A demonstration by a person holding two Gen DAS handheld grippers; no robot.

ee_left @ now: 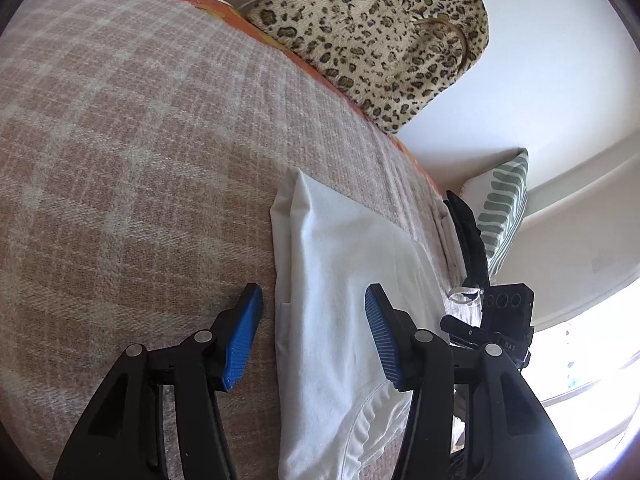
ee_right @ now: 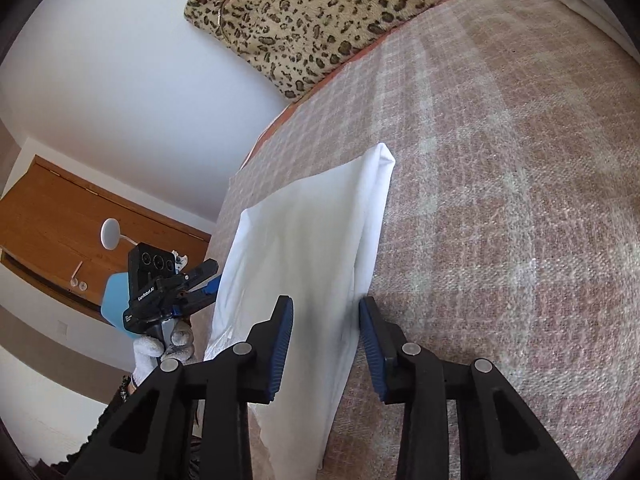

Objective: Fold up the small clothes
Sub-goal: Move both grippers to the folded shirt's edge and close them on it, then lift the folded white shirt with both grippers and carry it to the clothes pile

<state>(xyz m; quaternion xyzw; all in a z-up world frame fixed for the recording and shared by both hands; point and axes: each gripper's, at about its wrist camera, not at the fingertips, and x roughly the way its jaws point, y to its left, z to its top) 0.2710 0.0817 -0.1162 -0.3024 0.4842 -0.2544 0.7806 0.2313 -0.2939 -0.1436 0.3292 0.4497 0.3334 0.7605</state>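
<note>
A small white garment lies flat on the pink checked bed cover, partly folded, its elastic hem towards me. My left gripper is open just above its near part, one blue pad each side of the folded edge. In the right wrist view the same white garment lies on the cover. My right gripper is open, jaws astride the garment's right edge. The left gripper's body shows at the garment's far side, held by a gloved hand.
A leopard-print cushion leans on the white wall at the bed's head. A green-striped pillow and dark and white clothes lie at the bed's edge. A wooden door stands beyond the bed.
</note>
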